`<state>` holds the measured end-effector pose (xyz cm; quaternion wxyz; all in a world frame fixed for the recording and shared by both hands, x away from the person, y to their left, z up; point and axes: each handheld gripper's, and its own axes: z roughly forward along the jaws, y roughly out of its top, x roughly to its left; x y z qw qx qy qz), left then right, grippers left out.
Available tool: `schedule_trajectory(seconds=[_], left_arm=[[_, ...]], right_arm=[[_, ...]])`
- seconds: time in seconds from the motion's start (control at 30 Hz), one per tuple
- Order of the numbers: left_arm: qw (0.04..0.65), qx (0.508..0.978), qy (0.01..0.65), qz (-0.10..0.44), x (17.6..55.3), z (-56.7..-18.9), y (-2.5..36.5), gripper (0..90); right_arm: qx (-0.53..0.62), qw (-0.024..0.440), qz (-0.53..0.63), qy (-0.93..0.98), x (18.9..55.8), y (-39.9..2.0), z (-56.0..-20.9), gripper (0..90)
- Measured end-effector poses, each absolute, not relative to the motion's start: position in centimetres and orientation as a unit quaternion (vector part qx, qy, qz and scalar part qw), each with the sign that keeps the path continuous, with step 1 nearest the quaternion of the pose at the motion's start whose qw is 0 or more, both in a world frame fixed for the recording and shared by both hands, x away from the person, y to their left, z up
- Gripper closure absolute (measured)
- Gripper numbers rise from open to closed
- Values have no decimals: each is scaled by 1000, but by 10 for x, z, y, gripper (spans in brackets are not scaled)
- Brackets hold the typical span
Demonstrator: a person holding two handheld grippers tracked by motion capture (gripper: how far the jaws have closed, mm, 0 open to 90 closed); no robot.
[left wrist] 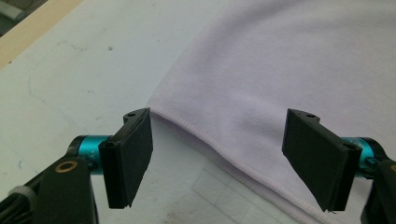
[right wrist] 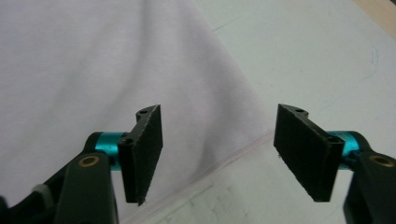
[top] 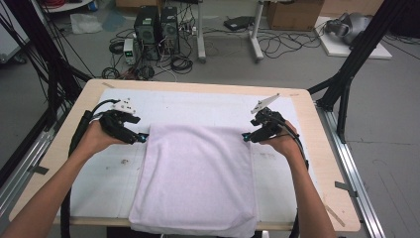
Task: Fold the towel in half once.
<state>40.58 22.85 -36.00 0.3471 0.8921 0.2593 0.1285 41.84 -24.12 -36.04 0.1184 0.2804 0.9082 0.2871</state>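
Observation:
A pale lilac towel [top: 198, 173] lies folded flat on the white mat, its near end hanging over the table's front edge. My left gripper [top: 142, 138] hovers at the towel's far left corner. In the left gripper view that gripper [left wrist: 224, 158] stands open, jaws wide apart, over the towel's hemmed corner [left wrist: 187, 122], with nothing pinched. My right gripper [top: 246, 137] is at the far right corner. Seen in its own view, the right gripper [right wrist: 224, 156] is open above the towel's hem [right wrist: 233, 156], and the cloth lies loose between the pads.
A white mat [top: 114, 173] covers most of the wooden table [top: 327, 198]. Black frame posts [top: 346, 79] stand at both sides. Computers and cables [top: 153, 34] sit on the floor beyond the far edge.

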Motion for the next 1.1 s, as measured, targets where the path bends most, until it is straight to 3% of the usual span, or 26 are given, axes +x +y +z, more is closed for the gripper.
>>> schedule_trajectory(seconds=[0.17, 0.37, 0.53, 0.67, 0.87, 0.97, 1.1], left_arm=[[349, 889, 272, 116, 426, -370, 228, 239], [347, 887, 286, 110, 448, -376, 227, 223], [338, 890, 294, 91, 466, -384, 223, 228], [317, 893, 310, 78, 475, -393, 218, 235], [295, 900, 315, 54, 484, -407, 208, 278], [289, 905, 308, 46, 483, -409, 203, 366], [257, 914, 310, 47, 485, -412, 197, 570]], right_arm=[[295, 120, 277, 907, 444, -240, -374, 216], [303, 104, 261, 911, 467, -235, -387, 222], [300, 84, 248, 917, 481, -237, -397, 390], [310, 66, 228, 921, 488, -240, -410, 457], [300, 36, 219, 928, 490, -238, -416, 689], [293, 38, 213, 931, 489, -234, -412, 844], [288, 47, 204, 934, 488, -230, -411, 860]])
